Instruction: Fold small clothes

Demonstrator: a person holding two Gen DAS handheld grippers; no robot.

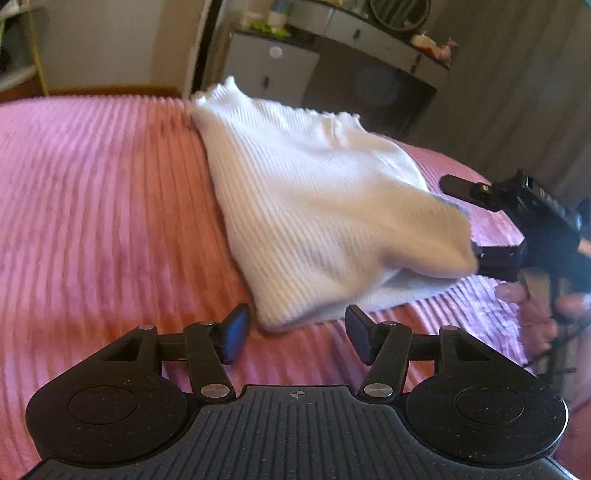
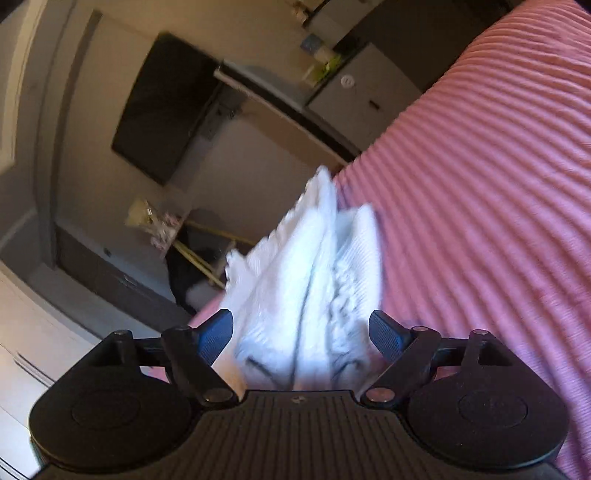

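Note:
A white ribbed knit garment (image 1: 314, 192) lies folded on the pink ribbed bedspread (image 1: 110, 206). My left gripper (image 1: 297, 326) is open just short of its near corner, and its pads touch nothing. At the garment's right edge, my right gripper (image 1: 461, 218) is open, one finger above the cloth and one below. In the right wrist view the bunched layers of the garment (image 2: 303, 280) sit between that gripper's (image 2: 301, 332) wide-spread jaws, and the pads do not press on them. The view is rolled, with the bedspread (image 2: 480, 221) on its right.
Past the bed's far edge stand a white cabinet (image 1: 271, 70) and a desk with drawers (image 1: 369, 33). A person's hand (image 1: 532, 306) holds the right gripper. A dark screen (image 2: 166, 107) hangs on the wall. Bare bedspread spreads left of the garment.

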